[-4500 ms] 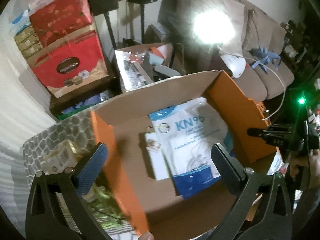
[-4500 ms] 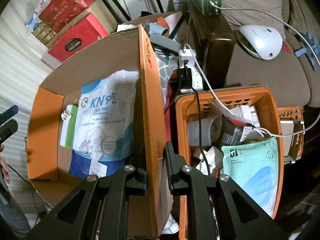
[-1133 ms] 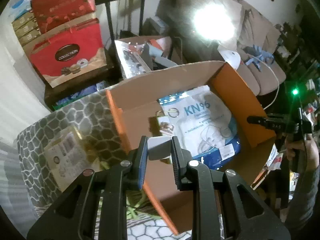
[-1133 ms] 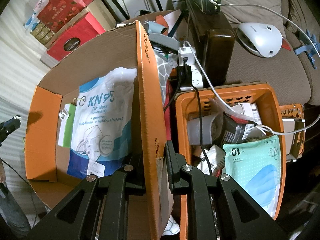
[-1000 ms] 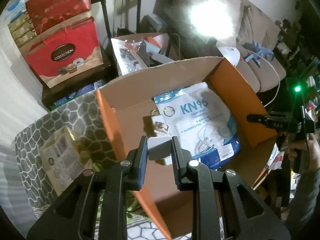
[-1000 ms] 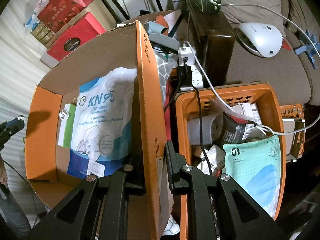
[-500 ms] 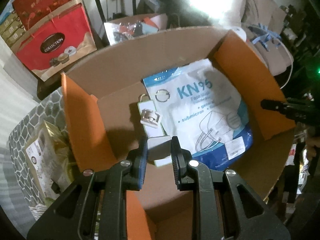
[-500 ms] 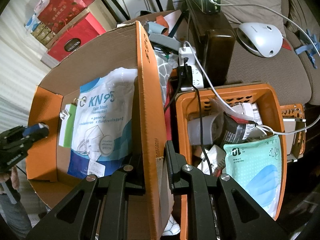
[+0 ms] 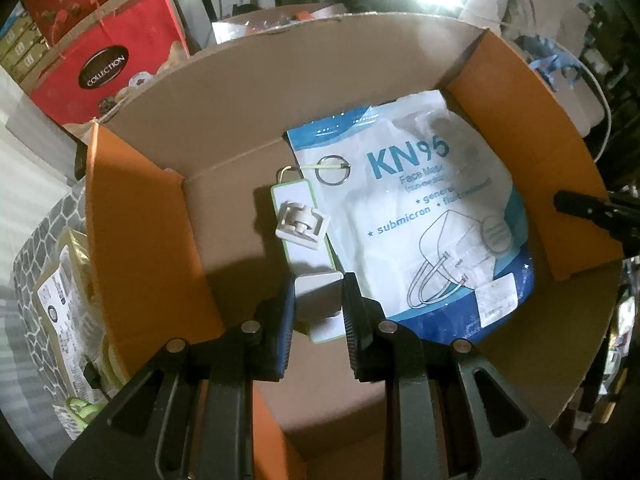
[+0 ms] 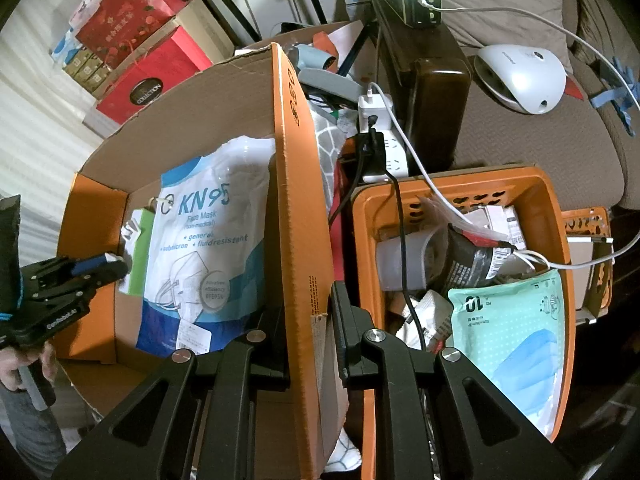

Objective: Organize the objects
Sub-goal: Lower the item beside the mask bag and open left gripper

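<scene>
An open cardboard box (image 9: 248, 92) with orange flaps holds a KN95 mask pack (image 9: 432, 216), a green-edged white card (image 9: 304, 256) with a white clip (image 9: 302, 222) on it, and a key ring (image 9: 332, 170). My left gripper (image 9: 319, 300) is shut on a small white block (image 9: 319, 294) and hangs low inside the box over the card's near end. It also shows in the right wrist view (image 10: 108, 266). My right gripper (image 10: 308, 336) is shut on the box's right orange flap (image 10: 300, 200). The mask pack shows there too (image 10: 204, 240).
An orange basket (image 10: 560, 240) right of the box holds a teal mask pack (image 10: 512, 332), a dark pouch and cables. Red gift boxes (image 9: 104, 68) stand behind. A patterned surface with a yellow packet (image 9: 64, 292) lies left. A sofa with a white device (image 10: 520, 76) is at the back right.
My left gripper shut on the white block, carried it from outside the box's left flap and lowered it into the box. The right gripper has stayed on the flap.
</scene>
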A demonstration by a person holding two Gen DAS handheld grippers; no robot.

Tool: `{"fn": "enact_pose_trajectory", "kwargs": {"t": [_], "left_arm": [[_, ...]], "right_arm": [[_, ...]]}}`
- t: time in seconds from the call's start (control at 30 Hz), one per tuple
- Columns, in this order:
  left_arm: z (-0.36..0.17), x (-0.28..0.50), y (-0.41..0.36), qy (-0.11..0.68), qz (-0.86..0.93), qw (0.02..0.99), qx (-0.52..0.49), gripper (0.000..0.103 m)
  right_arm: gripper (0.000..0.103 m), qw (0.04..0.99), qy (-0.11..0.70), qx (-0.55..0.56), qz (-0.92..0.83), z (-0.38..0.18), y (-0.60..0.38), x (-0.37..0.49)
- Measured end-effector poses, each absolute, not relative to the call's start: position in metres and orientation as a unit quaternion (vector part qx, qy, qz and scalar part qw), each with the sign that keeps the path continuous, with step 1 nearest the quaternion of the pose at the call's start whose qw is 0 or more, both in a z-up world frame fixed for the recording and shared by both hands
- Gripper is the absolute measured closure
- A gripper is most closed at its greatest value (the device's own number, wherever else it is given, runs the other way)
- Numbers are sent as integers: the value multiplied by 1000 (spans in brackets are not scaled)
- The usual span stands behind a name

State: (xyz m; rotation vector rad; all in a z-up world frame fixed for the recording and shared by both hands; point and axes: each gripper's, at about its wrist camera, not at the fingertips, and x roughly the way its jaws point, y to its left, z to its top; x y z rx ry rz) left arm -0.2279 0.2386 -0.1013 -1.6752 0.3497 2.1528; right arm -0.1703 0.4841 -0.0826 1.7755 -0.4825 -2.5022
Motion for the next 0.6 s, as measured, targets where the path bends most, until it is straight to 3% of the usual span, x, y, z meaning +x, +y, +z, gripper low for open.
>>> {"fn": "enact_pose_trajectory", "kwargs": {"t": [0.3,0.43,0.6], "left_arm": [[-101,-229,241,109,766,193,-604,81],[-98,-227,242,94,762,204,-607,66],[-88,-224,242,93,772,200,-596,55]], "right_arm": [[88,18,-155,572,-806,-83,484,-171],[88,18,-155,571,-806,-83,485,-170],[88,18,-156,571,-806,-83,485,-170]]}}
